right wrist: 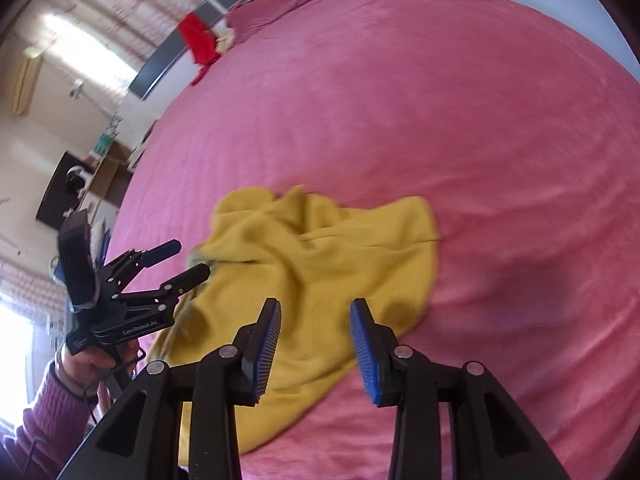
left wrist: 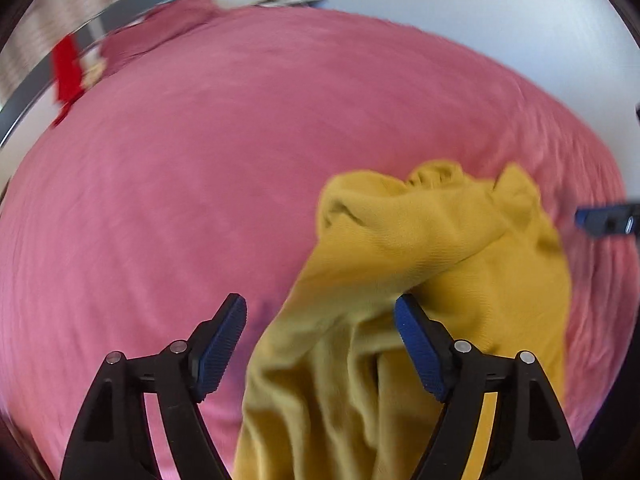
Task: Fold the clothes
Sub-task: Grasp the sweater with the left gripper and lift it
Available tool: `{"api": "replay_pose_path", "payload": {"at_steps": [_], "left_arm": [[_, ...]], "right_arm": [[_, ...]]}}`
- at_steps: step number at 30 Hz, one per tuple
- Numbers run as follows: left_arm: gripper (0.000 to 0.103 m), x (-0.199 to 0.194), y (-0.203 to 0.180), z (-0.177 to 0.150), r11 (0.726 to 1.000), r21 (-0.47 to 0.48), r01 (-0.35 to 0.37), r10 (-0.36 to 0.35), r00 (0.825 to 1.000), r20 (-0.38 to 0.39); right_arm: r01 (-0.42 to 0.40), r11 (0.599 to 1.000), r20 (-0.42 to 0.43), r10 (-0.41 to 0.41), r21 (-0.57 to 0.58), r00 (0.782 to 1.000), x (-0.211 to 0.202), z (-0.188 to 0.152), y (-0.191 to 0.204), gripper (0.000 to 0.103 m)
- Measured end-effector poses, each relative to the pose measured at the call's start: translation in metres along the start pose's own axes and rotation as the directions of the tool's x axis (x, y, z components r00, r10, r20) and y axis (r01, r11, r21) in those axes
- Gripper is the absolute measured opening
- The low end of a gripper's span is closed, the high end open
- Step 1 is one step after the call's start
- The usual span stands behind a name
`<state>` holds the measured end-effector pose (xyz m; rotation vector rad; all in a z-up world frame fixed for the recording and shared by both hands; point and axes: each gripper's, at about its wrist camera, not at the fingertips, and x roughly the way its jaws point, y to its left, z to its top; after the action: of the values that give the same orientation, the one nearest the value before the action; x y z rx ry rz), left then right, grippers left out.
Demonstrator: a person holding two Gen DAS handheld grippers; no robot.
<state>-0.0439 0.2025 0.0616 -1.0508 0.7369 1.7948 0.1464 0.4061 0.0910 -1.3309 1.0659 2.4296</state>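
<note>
A mustard-yellow garment (left wrist: 420, 264) lies crumpled on a pink bedspread (left wrist: 200, 180). It also shows in the right wrist view (right wrist: 304, 264). My left gripper (left wrist: 320, 312) is open, its jaws wide apart, with the cloth's near part passing between them and nothing clamped. In the right wrist view the left gripper (right wrist: 178, 258) sits at the garment's left edge, open. My right gripper (right wrist: 316, 312) is open and empty, hovering just above the garment's near side. One of its blue fingertips (left wrist: 604, 220) shows at the right edge of the left wrist view.
The pink bedspread (right wrist: 460, 120) covers the whole bed. A pink pillow (right wrist: 280, 4) and a red cloth (right wrist: 200, 44) lie at the far headboard. A dark desk with small items (right wrist: 80, 184) stands to the left of the bed.
</note>
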Motion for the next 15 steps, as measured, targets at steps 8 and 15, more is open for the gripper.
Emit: {"api": "replay_pose_path", "payload": {"at_steps": [8,15], "left_arm": [[0.018,0.005,0.011,-0.001,0.983,-0.097,0.157,-0.155,0.988,0.028],[0.017,-0.109,0.044,-0.040,0.949,-0.244,0.199,-0.127,0.951,0.282]], "right_arm": [[0.040,0.989,0.012,-0.042,0.143,0.999,0.006,-0.001,-0.046,0.036],[0.005,0.992,0.015,-0.007,0.125,1.000,0.008,-0.002,-0.039,0.037]]}}
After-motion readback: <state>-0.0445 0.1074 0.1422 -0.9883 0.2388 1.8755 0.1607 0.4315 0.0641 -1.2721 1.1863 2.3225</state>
